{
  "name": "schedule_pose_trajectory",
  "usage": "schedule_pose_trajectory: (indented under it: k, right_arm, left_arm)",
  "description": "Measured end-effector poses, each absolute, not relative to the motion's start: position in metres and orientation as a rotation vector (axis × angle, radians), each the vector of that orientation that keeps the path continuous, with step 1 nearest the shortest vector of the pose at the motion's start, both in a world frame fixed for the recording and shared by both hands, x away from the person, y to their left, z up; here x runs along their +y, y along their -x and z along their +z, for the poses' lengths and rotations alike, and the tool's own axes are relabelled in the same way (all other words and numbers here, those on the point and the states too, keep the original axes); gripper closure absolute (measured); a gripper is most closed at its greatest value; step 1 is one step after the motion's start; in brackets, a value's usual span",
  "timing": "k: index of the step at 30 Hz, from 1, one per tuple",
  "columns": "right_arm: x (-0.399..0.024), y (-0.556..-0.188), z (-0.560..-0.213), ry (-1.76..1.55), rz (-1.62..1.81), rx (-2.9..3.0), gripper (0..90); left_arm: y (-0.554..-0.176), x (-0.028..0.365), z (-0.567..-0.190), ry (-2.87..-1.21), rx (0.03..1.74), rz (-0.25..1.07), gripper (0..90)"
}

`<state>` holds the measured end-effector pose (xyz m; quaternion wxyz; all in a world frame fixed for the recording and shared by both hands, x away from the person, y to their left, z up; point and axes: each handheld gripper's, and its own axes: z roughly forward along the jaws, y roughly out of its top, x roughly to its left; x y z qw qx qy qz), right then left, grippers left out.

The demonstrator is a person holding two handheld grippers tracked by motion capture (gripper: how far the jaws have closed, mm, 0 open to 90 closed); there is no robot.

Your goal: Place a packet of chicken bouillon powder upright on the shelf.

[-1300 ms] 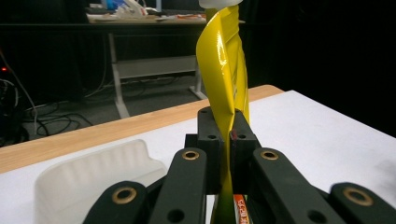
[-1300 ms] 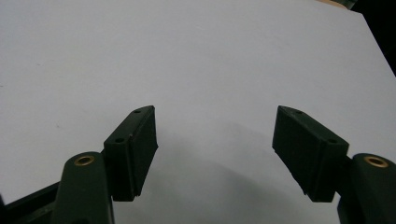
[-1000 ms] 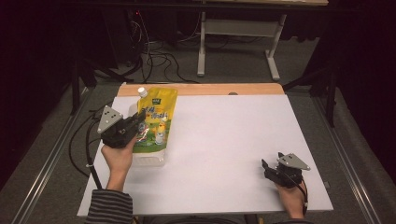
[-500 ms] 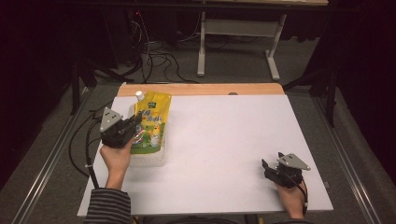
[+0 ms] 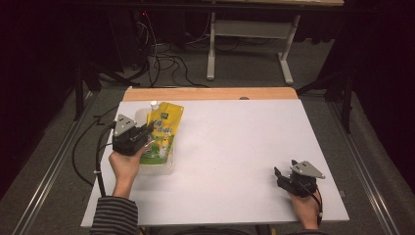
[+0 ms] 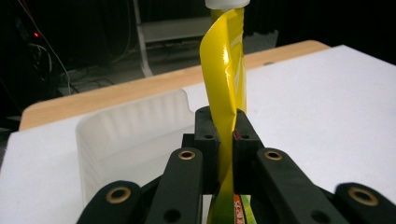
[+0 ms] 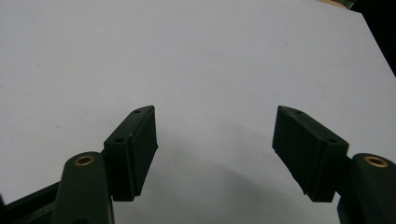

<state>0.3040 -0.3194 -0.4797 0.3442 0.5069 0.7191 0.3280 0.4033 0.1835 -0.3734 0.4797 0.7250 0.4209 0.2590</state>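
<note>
A yellow pouch (image 5: 165, 128) with a white cap (image 5: 153, 104) is held at the table's left side, above a clear plastic tray (image 5: 161, 169). My left gripper (image 5: 147, 134) is shut on the pouch's edge. In the left gripper view the pouch (image 6: 226, 79) stands edge-on between the jaws of the left gripper (image 6: 225, 135), its cap (image 6: 226, 3) at the top, with the ribbed tray (image 6: 135, 126) just behind and to the left. My right gripper (image 5: 281, 176) rests near the front right corner of the table. Its own view shows the right gripper (image 7: 215, 154) open over bare white table.
The white table (image 5: 235, 142) has a wooden strip (image 5: 210, 93) along its far edge. Cables and a white desk frame (image 5: 249, 34) lie on the floor beyond. Black cables trail off the table's left side by my left hand.
The left gripper has drawn the pouch slightly toward the near side and to the right; its cap sits lower in the high view. The right gripper has not moved.
</note>
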Motion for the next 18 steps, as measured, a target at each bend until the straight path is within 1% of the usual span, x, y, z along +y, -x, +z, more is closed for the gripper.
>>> schedule_pose_trajectory:
  k: [8,9,12,16,17,18]
  right_arm:
    - [-0.319,-0.304,-0.480,-1.317,0.852,1.867,31.3]
    - [-0.319,-0.304,-0.480,-1.313,0.848,1.869,31.3]
    - [-0.319,-0.304,-0.480,-1.317,0.854,1.867,31.3]
    - [-0.319,-0.304,-0.480,-1.322,0.854,1.862,31.3]
    - [-0.319,-0.304,-0.480,-1.326,0.852,1.860,31.3]
    - [-0.319,-0.304,-0.480,-1.325,0.854,1.862,31.3]
  left_arm:
    - [-0.407,0.187,-0.369,-1.818,1.082,0.585,79.5]
    - [-0.407,0.188,-0.367,-1.825,1.090,0.577,77.3]
    - [-0.411,0.185,-0.362,-1.892,1.123,0.550,73.5]
    - [-0.416,0.181,-0.359,-1.939,1.152,0.523,71.4]
    - [-0.421,0.178,-0.360,-1.978,1.172,0.482,71.0]
    - [-0.423,0.176,-0.361,-2.000,1.176,0.492,70.5]
